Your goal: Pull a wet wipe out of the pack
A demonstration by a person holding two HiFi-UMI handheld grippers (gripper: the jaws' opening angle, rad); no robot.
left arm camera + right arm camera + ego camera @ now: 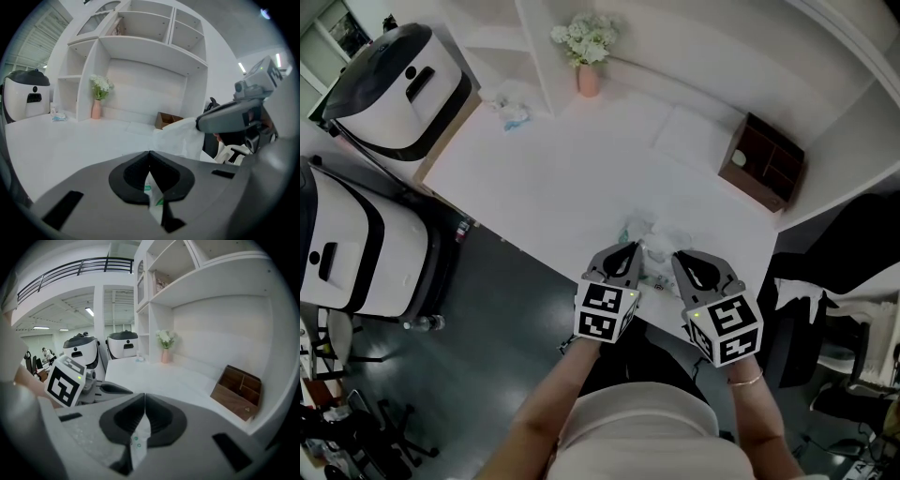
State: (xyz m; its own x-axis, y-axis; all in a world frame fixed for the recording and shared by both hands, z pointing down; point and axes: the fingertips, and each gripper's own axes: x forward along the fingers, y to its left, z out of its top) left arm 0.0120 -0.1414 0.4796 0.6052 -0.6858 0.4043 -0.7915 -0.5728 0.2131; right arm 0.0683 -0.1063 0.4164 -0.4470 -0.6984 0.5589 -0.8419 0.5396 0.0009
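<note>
Just at the near edge of the white surface [562,159], left claw [149,155] closed on the green-printed wet wipe pack [654,255], right claw [144,398] beside it — shut on a white wipe [180,138] draping beneath its tips, vase of flowers [587,67] far back

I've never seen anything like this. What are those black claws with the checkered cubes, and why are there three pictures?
No robot: a person holds a hand-held gripper in each hand. One picture comes from a head camera looking down; the others from cameras riding on each gripper. On the white table stand a flower vase and a wooden box. The left hand-held gripper is shut on the wipe pack; the right hand-held gripper is shut on a white sheet, apparently the wipe.
</note>
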